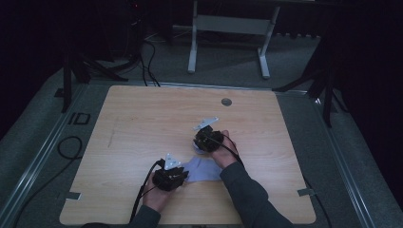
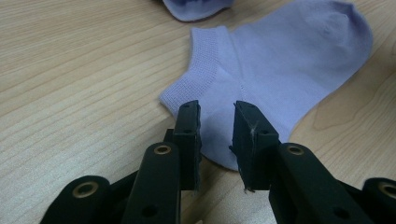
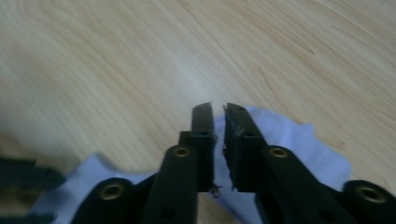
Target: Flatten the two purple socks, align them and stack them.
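A lilac ankle sock [image 1: 205, 169] lies flat on the wooden table [image 1: 138, 123] between my two grippers. In the left gripper view this sock [image 2: 280, 65] spreads out ahead, cuff to the left. My left gripper [image 2: 217, 109] stands open with its tips over the sock's near edge, the cloth lying flat in the gap. A second lilac sock [image 2: 196, 7] peeks in at the top. My right gripper [image 1: 207, 141] is farther back. In its own view the right gripper [image 3: 218, 109] has a narrow gap between the jaws, above lilac cloth [image 3: 289, 140], and nothing is pinched.
A round grommet [image 1: 226, 101] sits near the table's far edge. Behind the table stands a white metal frame [image 1: 228, 26], and cables [image 1: 71, 147] run over the floor at the left. Bare wood stretches left of and beyond the socks.
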The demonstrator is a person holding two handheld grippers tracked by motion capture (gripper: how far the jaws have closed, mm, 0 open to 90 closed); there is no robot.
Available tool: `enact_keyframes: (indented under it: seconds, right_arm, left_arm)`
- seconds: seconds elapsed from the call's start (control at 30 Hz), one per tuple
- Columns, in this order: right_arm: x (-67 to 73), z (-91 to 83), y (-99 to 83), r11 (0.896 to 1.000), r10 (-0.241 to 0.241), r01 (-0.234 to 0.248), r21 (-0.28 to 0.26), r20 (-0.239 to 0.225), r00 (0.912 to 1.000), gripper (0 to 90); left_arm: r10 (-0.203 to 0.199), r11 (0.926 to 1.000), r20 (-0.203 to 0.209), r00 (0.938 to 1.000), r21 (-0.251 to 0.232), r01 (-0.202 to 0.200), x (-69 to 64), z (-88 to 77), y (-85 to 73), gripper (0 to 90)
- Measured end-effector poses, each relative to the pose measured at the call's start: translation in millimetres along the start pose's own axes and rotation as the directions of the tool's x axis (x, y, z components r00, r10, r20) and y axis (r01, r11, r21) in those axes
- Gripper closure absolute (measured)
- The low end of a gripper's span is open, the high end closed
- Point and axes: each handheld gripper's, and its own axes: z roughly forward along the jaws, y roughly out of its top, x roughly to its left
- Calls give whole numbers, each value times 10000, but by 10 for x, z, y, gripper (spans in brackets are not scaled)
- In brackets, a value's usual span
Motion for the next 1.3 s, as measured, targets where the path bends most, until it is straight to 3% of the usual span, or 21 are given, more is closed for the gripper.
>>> enact_keyframes:
  seconds: [0.23, 0.67, 0.8, 1.13, 1.3]
  right_arm:
    - [-23, 173, 71, 9991, 335, -331, 274, -160, 9993, 652]
    - [-37, 383, 22, 9935, 358, -357, 1084, 12, 9994, 618]
    - [-64, 463, -16, 9875, 547, -559, 1475, 122, 9984, 669]
    - [-122, 475, -33, 9846, 771, -802, 1553, 254, 9967, 844]
    - [-145, 469, -33, 9828, 1030, -1053, 1516, 229, 9944, 887]
  left_arm:
    - [9, 10000, -7, 10000, 25, -9, -4, 14, -3, 715]
    - [18, 10000, 2, 10000, 15, -18, 1, 20, -2, 713]
    - [47, 10000, 12, 10000, 25, -47, 2, 20, -2, 706]
    - [16, 10000, 25, 10000, 16, -16, -4, 23, -3, 702]
    - [38, 10000, 32, 10000, 19, -38, 0, 23, -2, 702]
